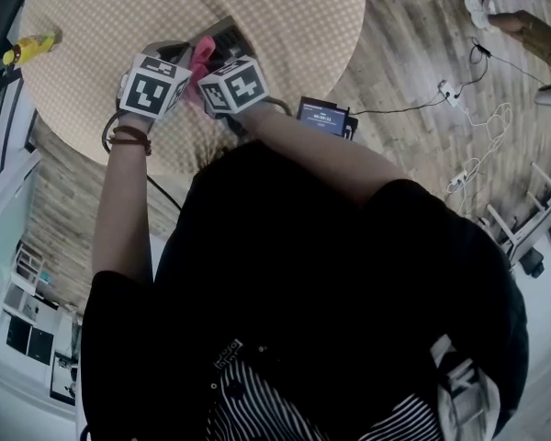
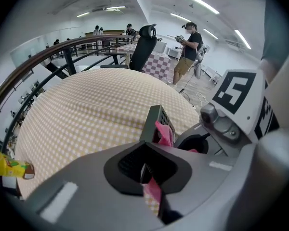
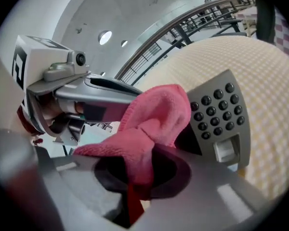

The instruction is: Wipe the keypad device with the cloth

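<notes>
A grey keypad device (image 1: 228, 35) with dark buttons is held tilted up off the round checked table (image 1: 92, 16). My left gripper (image 2: 147, 170) is shut on the device's (image 2: 154, 121) lower edge, which I see edge-on here. My right gripper (image 3: 135, 182) is shut on a pink cloth (image 3: 154, 119), and the cloth lies against the left part of the device's face (image 3: 221, 112), covering some of the buttons. From the head view the two grippers (image 1: 179, 62) (image 1: 216, 67) sit close together with the cloth (image 1: 201, 58) between them.
A yellow packet (image 1: 28, 47) lies near the table's left edge. A small screen unit (image 1: 323, 116) sits by my right forearm. Cables and a power strip (image 1: 468, 168) trail on the floor at the right. Beyond the table are an office chair (image 2: 143, 47) and a standing person (image 2: 187, 49).
</notes>
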Demonstrator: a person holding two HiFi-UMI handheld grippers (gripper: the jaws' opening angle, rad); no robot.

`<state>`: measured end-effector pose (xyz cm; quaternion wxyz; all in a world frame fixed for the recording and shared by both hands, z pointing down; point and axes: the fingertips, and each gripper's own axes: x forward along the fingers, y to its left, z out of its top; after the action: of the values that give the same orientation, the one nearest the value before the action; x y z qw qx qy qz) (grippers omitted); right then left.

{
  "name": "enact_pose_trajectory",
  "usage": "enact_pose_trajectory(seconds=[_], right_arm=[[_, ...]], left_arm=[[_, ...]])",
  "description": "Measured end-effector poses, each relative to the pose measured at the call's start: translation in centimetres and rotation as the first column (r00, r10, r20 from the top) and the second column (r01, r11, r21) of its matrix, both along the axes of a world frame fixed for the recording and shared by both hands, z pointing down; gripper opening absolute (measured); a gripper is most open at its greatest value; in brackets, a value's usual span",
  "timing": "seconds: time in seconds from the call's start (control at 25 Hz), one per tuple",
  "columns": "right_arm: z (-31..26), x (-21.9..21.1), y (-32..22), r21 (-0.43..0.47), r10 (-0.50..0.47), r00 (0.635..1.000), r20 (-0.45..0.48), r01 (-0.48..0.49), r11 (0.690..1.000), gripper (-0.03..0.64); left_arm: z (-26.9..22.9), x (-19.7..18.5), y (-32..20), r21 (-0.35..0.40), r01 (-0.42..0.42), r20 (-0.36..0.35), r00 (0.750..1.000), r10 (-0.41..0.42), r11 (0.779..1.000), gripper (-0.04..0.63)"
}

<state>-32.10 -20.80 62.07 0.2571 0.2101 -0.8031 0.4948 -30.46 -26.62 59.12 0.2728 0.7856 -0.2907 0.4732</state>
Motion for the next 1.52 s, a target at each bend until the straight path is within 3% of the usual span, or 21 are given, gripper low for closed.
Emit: enact_pose_trajectory(seconds=[0.4,0.64,0.8,1.12,1.36,1.44,1.52], right_arm=[[4.6,2.1,3.5,-0.130,-0.034,0.993,-0.111,0.019,0.991,0.064],[0.2,0.5,0.3,0.081,-0.009,0.999,-0.038,0.012,0.997,0.064],[-0.9,-0.2,-0.5,0.065,0.010,1.000,-0.005,-0.010,0.998,0.064],[2.8,1.5,2.0,-0.023,-0.022,0.997,-0.080,0.020,1.000,0.064],[4.8,3.0,3.9,-0.038,-0.093,0.974,-0.207,0.087,0.995,0.064],[3.9,2.7,3.1,-0.021,-0.066,0.976,-0.206,0.063,0.998,0.064],[1.9,1.7,1.7,0.057,-0.059,0.985,-0.160,0.069,0.996,0.064]], left_arm=[[0.2,-0.2,0.0,-0.001,0.000,-0.002,1.000,0.000,1.000,0.000],[0.0,0.2,0.0,0.008,-0.006,0.007,1.000,0.006,1.000,0.000],[-0.1,0.1,0.1,0.015,-0.006,0.013,1.000,0.005,1.000,0.000],[0.0,0.1,-0.1,0.017,0.008,0.001,1.000,-0.008,1.000,0.000],[0.0,0.0,0.4,0.022,0.002,0.014,1.000,-0.003,1.000,0.000],[-0.1,0.0,0.3,0.030,0.000,0.017,1.000,0.000,1.000,0.000],[-0.1,0.0,0.3,0.034,0.003,0.013,1.000,-0.004,0.999,0.000]])
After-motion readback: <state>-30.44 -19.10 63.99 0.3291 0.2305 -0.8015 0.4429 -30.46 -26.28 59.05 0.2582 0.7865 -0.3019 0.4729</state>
